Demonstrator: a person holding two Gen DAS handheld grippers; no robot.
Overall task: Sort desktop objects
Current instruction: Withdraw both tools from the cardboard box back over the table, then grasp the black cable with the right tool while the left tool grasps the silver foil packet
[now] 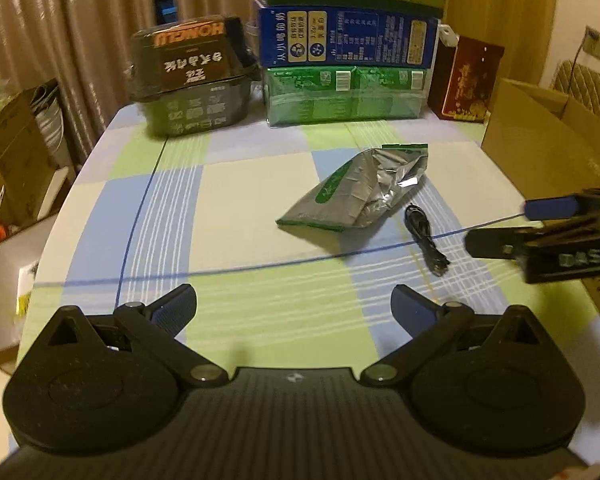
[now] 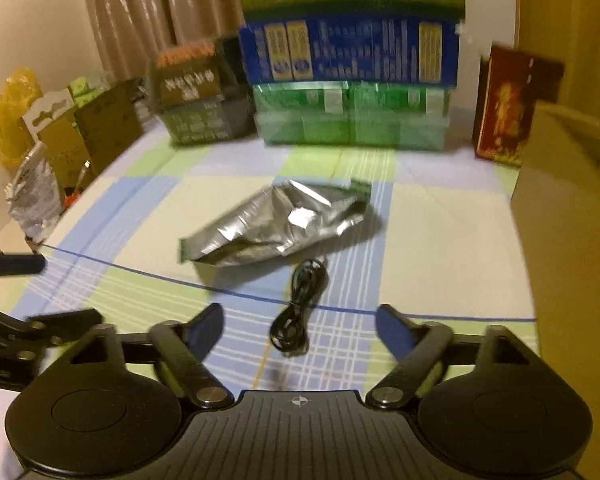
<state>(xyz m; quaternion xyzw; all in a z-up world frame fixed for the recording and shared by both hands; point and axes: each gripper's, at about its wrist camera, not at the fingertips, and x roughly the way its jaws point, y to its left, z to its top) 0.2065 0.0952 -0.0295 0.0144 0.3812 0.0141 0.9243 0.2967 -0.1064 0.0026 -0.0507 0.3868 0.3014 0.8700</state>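
Two fisheye views, each looking forward and downward along its own tool over the checked counter [image 1: 236, 184]. Left view set further left, catching the right tool [image 1: 500, 226] at its right edge; right view nearer, blurred, catching the left tool [image 2: 40, 292] at its left edge. Shared: silver pouch [image 1: 352, 192], black cable [image 2: 300, 316], stacked boxes [image 1: 348, 68] behind.

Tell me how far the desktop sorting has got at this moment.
Nothing looks sorted yet. The crumpled silver foil pouch with green trim and the coiled black cable both lie loose on the checked tablecloth. In hand: nothing; the left gripper and right gripper are both open and empty, the right one lined up on the cable. Left: both items, perhaps into the open cardboard box, though that is a guess.
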